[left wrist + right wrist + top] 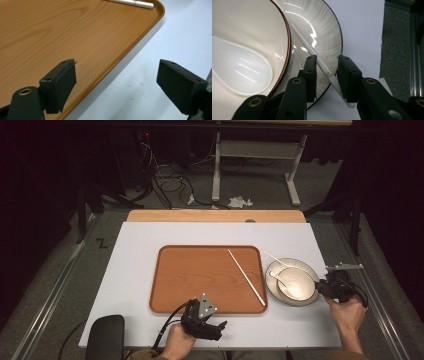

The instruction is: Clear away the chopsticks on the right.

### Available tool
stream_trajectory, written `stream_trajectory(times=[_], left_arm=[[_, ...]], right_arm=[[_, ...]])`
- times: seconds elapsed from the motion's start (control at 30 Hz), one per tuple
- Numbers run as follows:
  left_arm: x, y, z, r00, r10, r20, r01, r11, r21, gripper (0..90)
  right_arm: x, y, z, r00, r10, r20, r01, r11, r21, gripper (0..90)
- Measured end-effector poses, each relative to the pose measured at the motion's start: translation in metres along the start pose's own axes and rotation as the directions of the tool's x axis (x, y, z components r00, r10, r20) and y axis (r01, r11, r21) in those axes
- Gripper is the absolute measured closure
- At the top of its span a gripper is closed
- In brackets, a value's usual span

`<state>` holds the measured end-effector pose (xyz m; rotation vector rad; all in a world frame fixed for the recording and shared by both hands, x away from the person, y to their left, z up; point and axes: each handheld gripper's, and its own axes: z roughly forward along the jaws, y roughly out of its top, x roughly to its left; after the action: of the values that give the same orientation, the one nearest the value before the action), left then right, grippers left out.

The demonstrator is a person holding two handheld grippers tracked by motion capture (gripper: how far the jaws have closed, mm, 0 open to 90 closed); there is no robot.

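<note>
1. My right gripper [327, 75] stands at the right edge of the white table [135, 270], at the near right rim of the plate [329, 42].
2. Its jaws are set narrow around a white chopstick [312, 53]. The stick passes between the pads; whether both pads press on it I cannot tell, since a small gap shows on each side in the right gripper view.
3. That chopstick lies slanted across the plate, its near end past the rim and between the jaws, its far end pointing left and away over the plate, as the high view shows [280, 261].
4. A white bowl [249, 37] with a brown rim sits on the plate, to the left of the chopstick. A white spoon [239, 75] rests inside it.
5. A second white chopstick [246, 277] lies on the wooden tray [200, 280], slanted along the tray's right side, well apart from the first.
6. The tray sits at the middle of the table, just left of the plate.
7. My left gripper [117, 85] hangs at the tray's near edge, towards the right corner.
8. Its jaws stand wide with nothing between them; one pad is over the tray's rim, the other over the bare table.
</note>
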<state>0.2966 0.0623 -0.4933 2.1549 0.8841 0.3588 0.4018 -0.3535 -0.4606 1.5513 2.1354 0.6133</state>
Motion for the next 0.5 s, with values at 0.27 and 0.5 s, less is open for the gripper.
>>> stream_trajectory(times=[0.27, 0.5], left_arm=[[-0.0001, -0.0002, -0.0001, 1.0000, 0.000, 0.000, 0.000, 1.0000, 0.000, 16.3], [0.0002, -0.0002, -0.0006, 1.0000, -0.001, -0.001, 0.001, 1.0000, -0.001, 16.3]], right_arm=[[-0.0011, 0.0000, 0.0005, 1.0000, 0.001, 0.009, -0.001, 1.000, 0.009, 75.4], [0.0005, -0.0008, 0.0012, 0.9991, -0.011, 0.040, 0.011, 1.000, 0.013, 80.5]])
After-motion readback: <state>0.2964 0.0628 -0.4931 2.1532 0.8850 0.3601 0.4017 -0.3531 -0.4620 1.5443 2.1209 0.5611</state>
